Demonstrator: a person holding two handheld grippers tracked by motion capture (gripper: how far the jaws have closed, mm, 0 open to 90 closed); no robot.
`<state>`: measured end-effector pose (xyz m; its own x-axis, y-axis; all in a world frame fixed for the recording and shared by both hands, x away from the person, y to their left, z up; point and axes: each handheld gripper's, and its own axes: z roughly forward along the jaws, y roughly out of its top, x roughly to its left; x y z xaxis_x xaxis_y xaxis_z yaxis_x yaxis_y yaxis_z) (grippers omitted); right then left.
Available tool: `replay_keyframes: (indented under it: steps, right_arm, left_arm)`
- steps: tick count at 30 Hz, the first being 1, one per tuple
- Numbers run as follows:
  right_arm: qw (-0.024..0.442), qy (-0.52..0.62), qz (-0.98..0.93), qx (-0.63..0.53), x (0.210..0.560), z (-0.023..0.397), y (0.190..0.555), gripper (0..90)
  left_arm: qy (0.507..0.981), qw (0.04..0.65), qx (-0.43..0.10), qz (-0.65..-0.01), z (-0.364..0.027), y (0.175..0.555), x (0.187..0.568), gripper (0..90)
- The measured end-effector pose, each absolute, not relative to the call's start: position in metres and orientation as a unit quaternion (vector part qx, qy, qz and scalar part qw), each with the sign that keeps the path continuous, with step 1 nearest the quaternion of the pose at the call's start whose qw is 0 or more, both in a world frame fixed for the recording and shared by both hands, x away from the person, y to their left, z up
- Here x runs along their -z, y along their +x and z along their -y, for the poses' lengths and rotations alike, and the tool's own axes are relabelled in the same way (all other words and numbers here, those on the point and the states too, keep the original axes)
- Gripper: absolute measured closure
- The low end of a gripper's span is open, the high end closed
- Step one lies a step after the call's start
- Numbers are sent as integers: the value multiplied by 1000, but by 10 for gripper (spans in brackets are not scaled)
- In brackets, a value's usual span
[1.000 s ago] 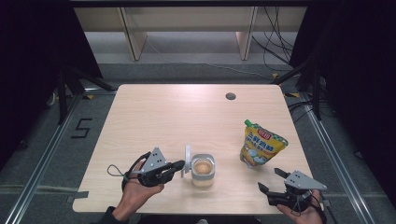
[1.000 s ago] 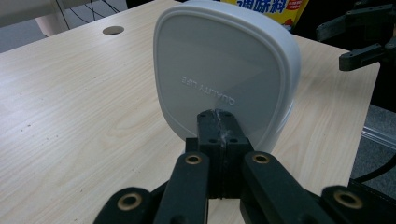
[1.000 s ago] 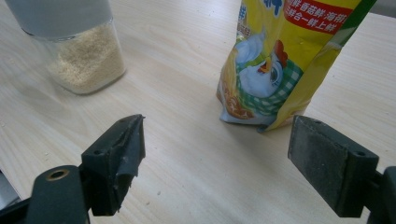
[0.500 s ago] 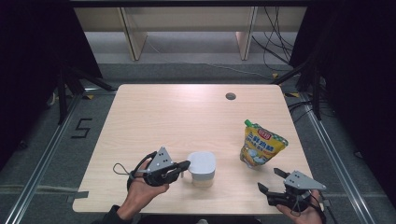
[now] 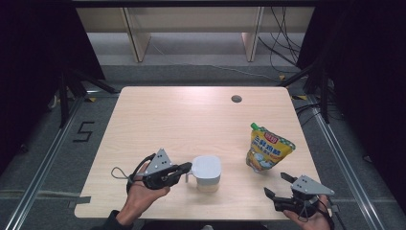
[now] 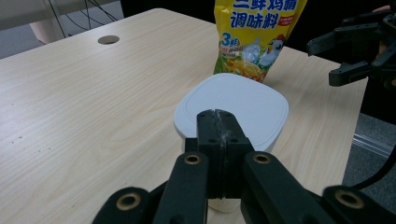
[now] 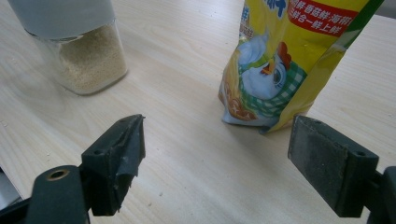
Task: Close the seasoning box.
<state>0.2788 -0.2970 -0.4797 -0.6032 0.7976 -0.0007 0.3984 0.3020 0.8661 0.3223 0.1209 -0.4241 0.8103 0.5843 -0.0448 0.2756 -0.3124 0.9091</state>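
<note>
Left gripper point(image 6: 218, 122) clenched, jaws pressed flat together with nothing between, tips just above the near edge of the white lid point(image 6: 232, 108) on the clear jar point(image 7: 84, 60) of pale granules. Right gripper point(image 7: 215, 154) released, jaws wide apart; yellow seasoning pouch point(image 7: 285, 60) upright just beyond the gap, jar farther off past the left-hand jaw.

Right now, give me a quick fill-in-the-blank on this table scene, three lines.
1. The lid on the jar is ____ in colour.
2. The right gripper has its jaws ____.
3. The pouch beside the jar is mostly ____.
4. The left gripper has its jaws ____.

Missing words: white; open; yellow; shut
</note>
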Motion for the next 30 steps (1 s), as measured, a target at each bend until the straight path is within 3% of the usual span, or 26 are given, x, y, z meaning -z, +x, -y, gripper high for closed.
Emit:
replay_keyframes:
  steps: [12, 23, 30]
  right_arm:
    - [220, 386, -775, -449, 480, 296, 279, 197]
    - [216, 387, -775, -451, 480, 296, 279, 196]
    - [219, 391, -775, -446, 480, 296, 279, 196]
  left_arm:
    - [786, 528, -141, -288, -133, 321, 423, 801]
    - [787, 518, -149, -301, -143, 318, 425, 413]
    - [790, 517, -139, -299, -149, 316, 432, 328]
